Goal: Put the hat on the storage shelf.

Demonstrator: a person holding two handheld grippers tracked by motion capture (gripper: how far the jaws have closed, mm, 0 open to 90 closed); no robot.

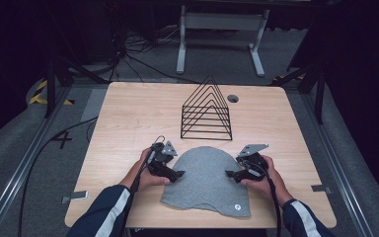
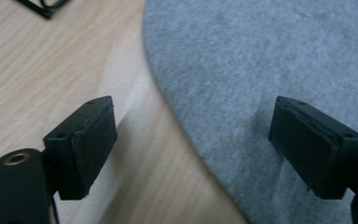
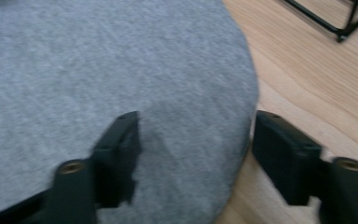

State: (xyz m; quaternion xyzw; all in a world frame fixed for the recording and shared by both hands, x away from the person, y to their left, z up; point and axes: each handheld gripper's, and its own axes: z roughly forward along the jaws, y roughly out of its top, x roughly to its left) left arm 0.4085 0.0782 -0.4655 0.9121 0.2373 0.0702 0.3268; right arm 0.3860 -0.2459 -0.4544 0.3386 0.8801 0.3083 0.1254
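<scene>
The wooden table carries just two things, so the count is short: one black wire rack standing toward the far side, and one grey beanie lying flat near the front edge, its rounded crown toward the rack and its band toward the person, with a single small round tag near the band's right corner. Two grippers flank the beanie, one in each hand. The left gripper sits at the hat's left edge with its jaws spread and nothing pinched; in the left gripper view one pad hangs over bare wood and the other over the grey fabric, so the curved edge runs between them. The right gripper mirrors it at the right edge, also unclenched, and in the right gripper view the hem passes between its two pads without being pressed. The step in hand looks like lining up a two-sided pickup of the beanie, not yet a grasp. The next move probably calls for lowering both sets of jaws until one pad slips under or against the edge, then closing together on a single layer of cloth so the hat lifts evenly instead of bunching.
</scene>
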